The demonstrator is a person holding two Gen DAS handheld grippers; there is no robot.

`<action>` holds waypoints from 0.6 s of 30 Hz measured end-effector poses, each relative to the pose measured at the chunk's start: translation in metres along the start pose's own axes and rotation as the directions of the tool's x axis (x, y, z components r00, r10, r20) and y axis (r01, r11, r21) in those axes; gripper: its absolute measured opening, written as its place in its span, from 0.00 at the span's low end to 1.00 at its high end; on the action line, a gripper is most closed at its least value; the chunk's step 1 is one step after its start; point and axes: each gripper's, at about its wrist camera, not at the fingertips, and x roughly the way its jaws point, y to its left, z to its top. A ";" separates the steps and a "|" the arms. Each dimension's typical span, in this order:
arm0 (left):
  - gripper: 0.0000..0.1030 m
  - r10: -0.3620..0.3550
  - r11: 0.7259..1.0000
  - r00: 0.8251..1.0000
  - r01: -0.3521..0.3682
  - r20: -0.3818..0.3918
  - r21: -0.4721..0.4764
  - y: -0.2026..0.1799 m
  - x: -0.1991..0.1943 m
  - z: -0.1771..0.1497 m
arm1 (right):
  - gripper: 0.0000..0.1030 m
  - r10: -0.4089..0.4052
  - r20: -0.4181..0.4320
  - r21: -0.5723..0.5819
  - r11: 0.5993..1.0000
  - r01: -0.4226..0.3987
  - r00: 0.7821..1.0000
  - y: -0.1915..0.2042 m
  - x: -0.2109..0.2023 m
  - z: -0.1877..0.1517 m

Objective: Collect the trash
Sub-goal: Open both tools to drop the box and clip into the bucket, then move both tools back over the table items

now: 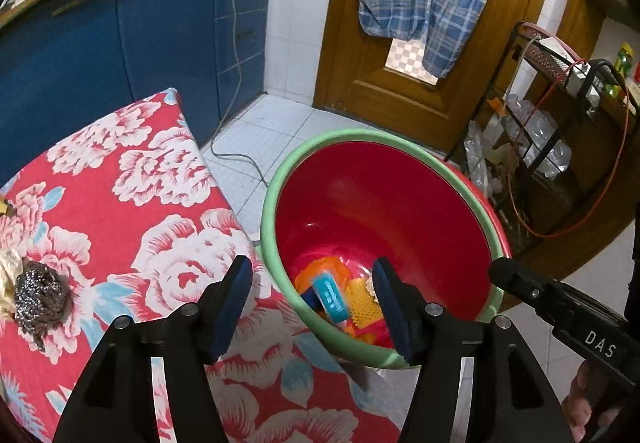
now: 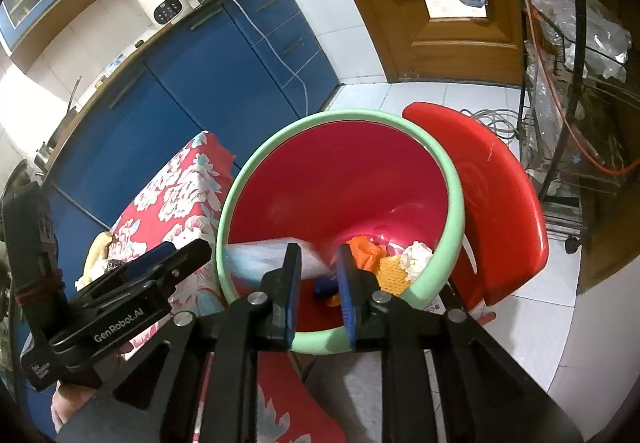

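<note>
Both grippers hang over the bin (image 1: 384,203), which sits beside the floral desk (image 1: 120,203). The left gripper (image 1: 312,307) gapes wide, empty. The right gripper (image 2: 318,283) is parted, a blurred pale wrapper (image 2: 260,257) just past its tips inside the bin. Scourer (image 1: 40,297) on the desk.

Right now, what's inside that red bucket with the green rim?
In the bucket: orange plastic scraps, a blue wrapper, a yellow mesh piece, crumpled white paper and a blurred pale bag. Anything beneath is covered.
</note>
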 end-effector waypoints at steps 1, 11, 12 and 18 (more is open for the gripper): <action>0.62 0.000 1.000 1.000 0.000 0.003 -0.002 0.001 -0.002 -0.001 | 0.23 -0.001 0.001 0.000 1.000 0.001 1.000 0.000 -0.001 0.000; 0.62 0.010 0.999 1.000 -0.009 0.026 -0.049 0.017 -0.027 -0.007 | 0.28 -0.009 0.019 -0.032 0.999 0.009 1.000 0.013 -0.017 -0.002; 0.62 0.013 0.999 0.999 -0.011 0.030 -0.053 0.019 -0.031 -0.008 | 0.29 -0.007 0.020 -0.036 0.999 0.008 1.000 0.016 -0.018 -0.002; 0.62 0.040 0.996 0.998 -0.035 0.057 -0.086 0.035 -0.054 -0.016 | 0.33 0.011 0.024 -0.066 0.998 -0.009 1.000 0.035 -0.028 -0.006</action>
